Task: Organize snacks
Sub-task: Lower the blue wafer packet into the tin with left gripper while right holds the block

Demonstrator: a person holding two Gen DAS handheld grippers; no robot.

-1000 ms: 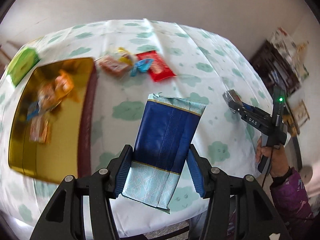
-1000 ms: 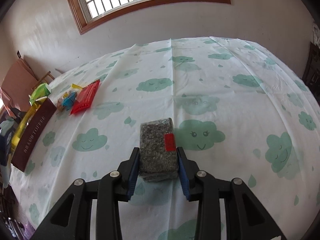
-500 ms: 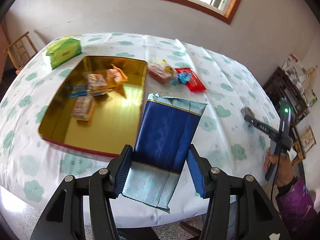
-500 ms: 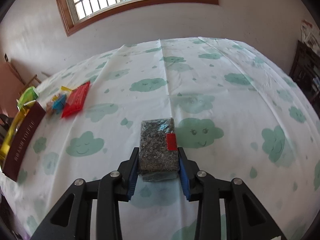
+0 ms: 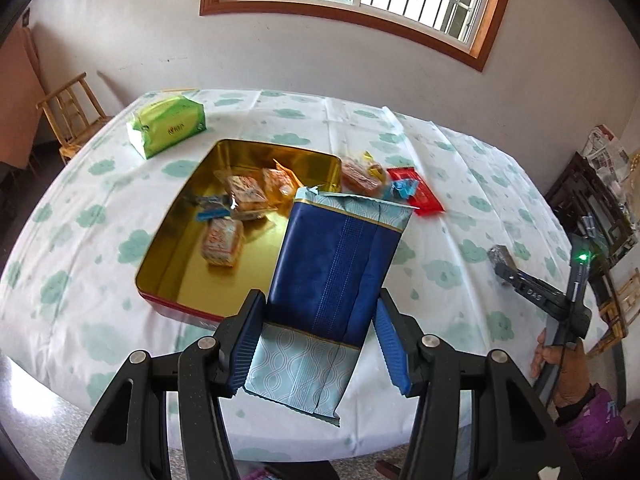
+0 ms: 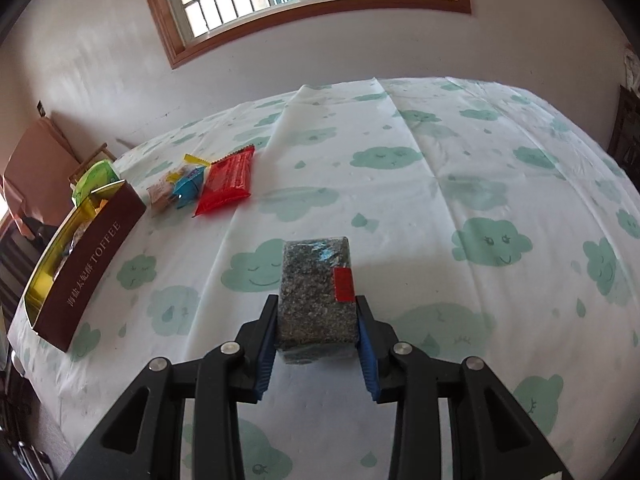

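Note:
My left gripper point(image 5: 320, 340) is shut on a blue and pale-blue snack packet point(image 5: 334, 272), held above the near edge of the table. Just beyond it lies the open gold tin point(image 5: 176, 256) with several wrapped snacks inside. My right gripper point(image 6: 316, 344) is shut on a dark speckled snack block with a red label point(image 6: 318, 284), above the cloud-print tablecloth; it also shows at the right of the left wrist view as the right gripper point(image 5: 500, 260). A red packet point(image 6: 228, 180), a blue sweet point(image 6: 188, 188) and other snacks lie beside the tin point(image 6: 92, 264).
A green tissue pack point(image 5: 168, 128) sits at the table's far left corner. A wooden chair point(image 5: 68, 116) stands by the wall. A dark shelf with papers point(image 5: 600, 200) is at the right. A person's hand and purple sleeve point(image 5: 576, 400) hold the right gripper.
The left gripper has swung with the blue packet so the gold tin now lies straight ahead. The right gripper has shifted sideways with its block; the tin and red packet look nearer.

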